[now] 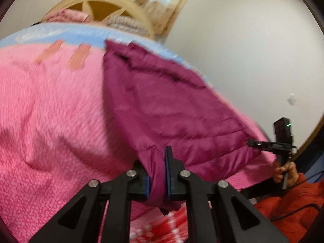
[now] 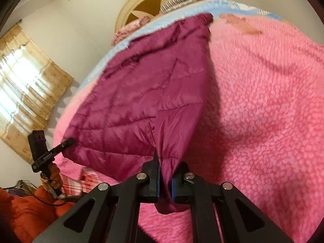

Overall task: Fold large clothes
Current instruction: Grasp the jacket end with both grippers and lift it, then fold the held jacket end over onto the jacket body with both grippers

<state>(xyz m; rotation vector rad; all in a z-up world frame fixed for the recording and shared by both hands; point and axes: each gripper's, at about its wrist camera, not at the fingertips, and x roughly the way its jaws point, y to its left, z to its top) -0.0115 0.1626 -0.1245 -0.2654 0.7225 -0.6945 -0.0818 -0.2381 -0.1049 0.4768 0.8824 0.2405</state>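
A maroon quilted jacket (image 1: 172, 105) lies spread on a pink fleece blanket (image 1: 50, 111) on a bed. My left gripper (image 1: 158, 180) is shut on a bunched corner of the jacket's near edge. My right gripper (image 2: 166, 184) is shut on the other near corner of the jacket (image 2: 137, 101). Each gripper shows in the other's view, clamped on the jacket's far lower corner: the right one (image 1: 255, 142) at right, the left one (image 2: 68, 141) at left. The near edge is lifted slightly off the blanket.
A cream headboard (image 1: 97, 2) and pillows stand at the bed's far end, with a blue blanket border (image 1: 60, 32). An orange sleeve (image 1: 293, 198) shows near the bed edge. Curtained windows (image 2: 22, 85) and white walls surround the bed. A red checked cloth (image 1: 158, 228) lies below.
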